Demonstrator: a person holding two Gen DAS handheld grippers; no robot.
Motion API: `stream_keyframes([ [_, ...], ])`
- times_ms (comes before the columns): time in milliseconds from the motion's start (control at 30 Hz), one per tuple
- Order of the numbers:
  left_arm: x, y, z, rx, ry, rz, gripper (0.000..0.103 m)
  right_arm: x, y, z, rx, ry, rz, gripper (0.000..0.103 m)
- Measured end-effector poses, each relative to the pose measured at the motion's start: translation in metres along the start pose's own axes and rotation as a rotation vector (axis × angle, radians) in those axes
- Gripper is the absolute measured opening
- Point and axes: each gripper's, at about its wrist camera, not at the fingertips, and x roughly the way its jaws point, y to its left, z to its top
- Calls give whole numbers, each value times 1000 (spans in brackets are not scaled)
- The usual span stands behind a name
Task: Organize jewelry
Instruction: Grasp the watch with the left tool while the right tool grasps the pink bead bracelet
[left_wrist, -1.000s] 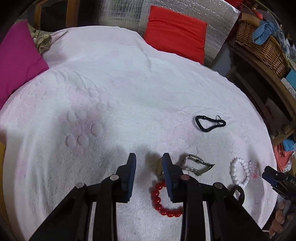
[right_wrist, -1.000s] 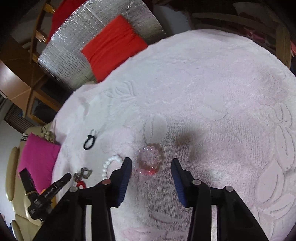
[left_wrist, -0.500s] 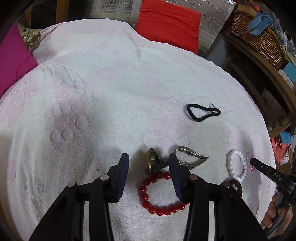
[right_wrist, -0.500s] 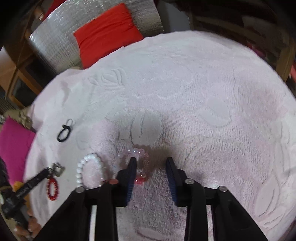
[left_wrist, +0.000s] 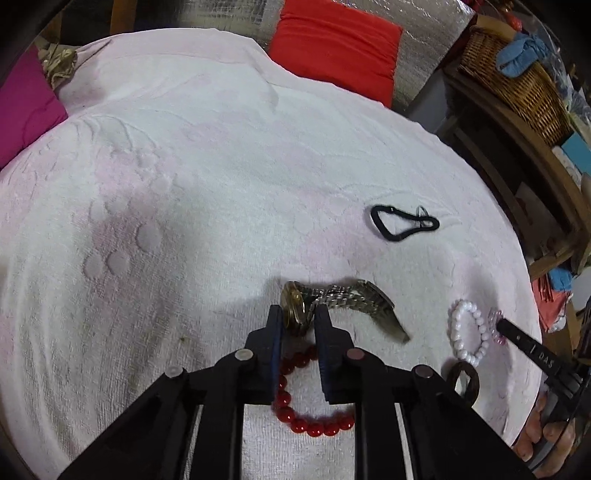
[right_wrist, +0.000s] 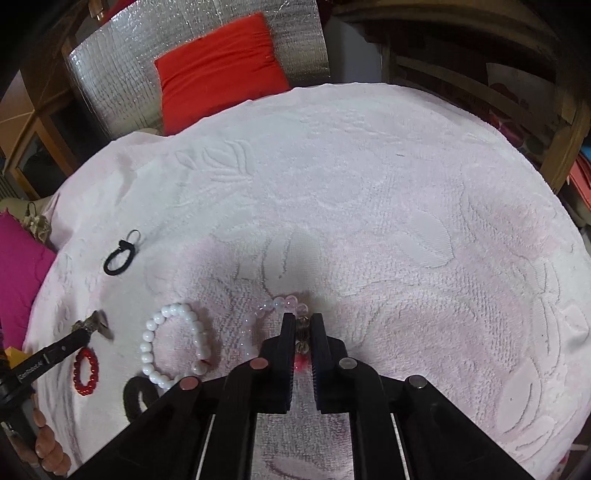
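While the wristwatch (left_wrist: 295, 308) lies on the white towel (left_wrist: 221, 184) with its gold face on edge between the blue pads, the left gripper (left_wrist: 298, 321) is closing its jaws on that face, the metal band trailing off to the right. Just beside it lie a red bead bracelet (left_wrist: 314, 421) below, a white bead bracelet (left_wrist: 467, 332) to the right and a black hair tie (left_wrist: 402, 223) farther up. Over at the towel's right side the right gripper (right_wrist: 303, 326) is clamped tight on the clear pink bead bracelet (right_wrist: 280, 302), which rests on the towel next to the white one.
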Motion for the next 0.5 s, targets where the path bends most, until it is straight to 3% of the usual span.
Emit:
stream_keyframes([
  [267,-13,8,6,-29,-56,8,13,-8,-23,3,116,-4,137,9],
  [500,-30,18,7,-50,-94,10,13,-15,-36,7,172,-25,176,9],
])
